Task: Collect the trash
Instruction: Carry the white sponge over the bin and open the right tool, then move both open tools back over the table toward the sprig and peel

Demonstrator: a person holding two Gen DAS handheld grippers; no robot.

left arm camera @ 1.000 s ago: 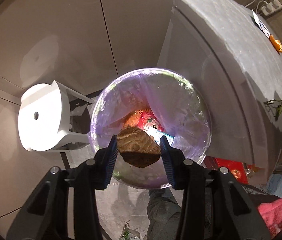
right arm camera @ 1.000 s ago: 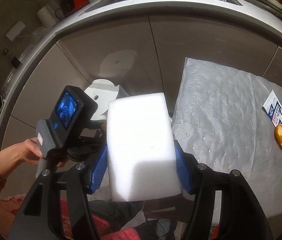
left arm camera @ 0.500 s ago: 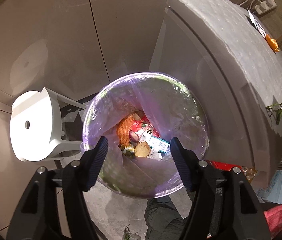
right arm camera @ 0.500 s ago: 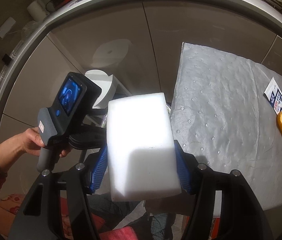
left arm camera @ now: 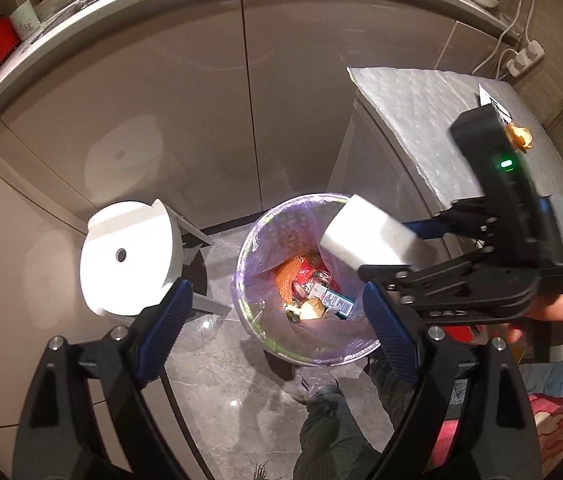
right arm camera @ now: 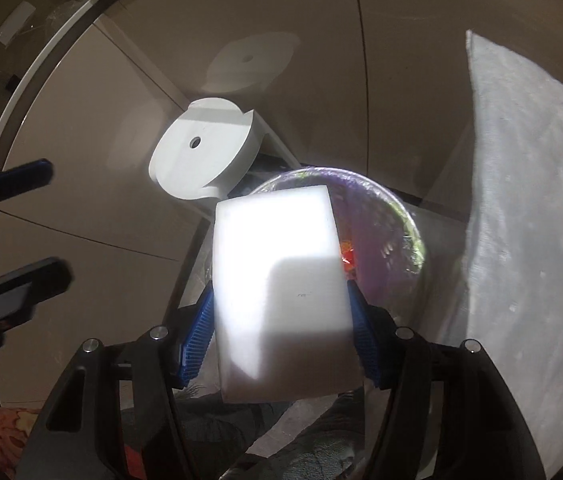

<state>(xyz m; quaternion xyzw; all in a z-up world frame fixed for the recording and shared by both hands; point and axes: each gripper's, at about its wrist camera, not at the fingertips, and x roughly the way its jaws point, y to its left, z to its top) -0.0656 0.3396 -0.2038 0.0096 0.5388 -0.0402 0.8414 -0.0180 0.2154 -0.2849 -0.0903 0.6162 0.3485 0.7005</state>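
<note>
A round bin (left arm camera: 255,240) lined with a purple-tinted bag stands on the floor. It holds an orange net, red wrappers and a pale brown lump (left arm camera: 313,310). High above the bin, my left gripper (left arm camera: 277,300) has its jaws opening wide, with nothing between the blue pads. My right gripper (right arm camera: 281,320) is shut on a white foam block (right arm camera: 277,280) and points steeply down over the bin's rim (right arm camera: 401,208). In the left wrist view the same block (left arm camera: 369,236) hangs over the bin's right side, a person's hand (left arm camera: 561,312) behind it.
A white round stool (left arm camera: 129,256) stands just left of the bin. A table under a grey padded cloth (left arm camera: 421,120) rises on the right, carrying an orange scrap (left arm camera: 521,136) and a paper card (left arm camera: 485,96). Cabinet fronts stand behind. A dark trouser leg (left arm camera: 329,420) is below.
The left gripper let the brown lump drop into the bin, opened wider and rose. The right gripper came down with the white block to just over the bin.
</note>
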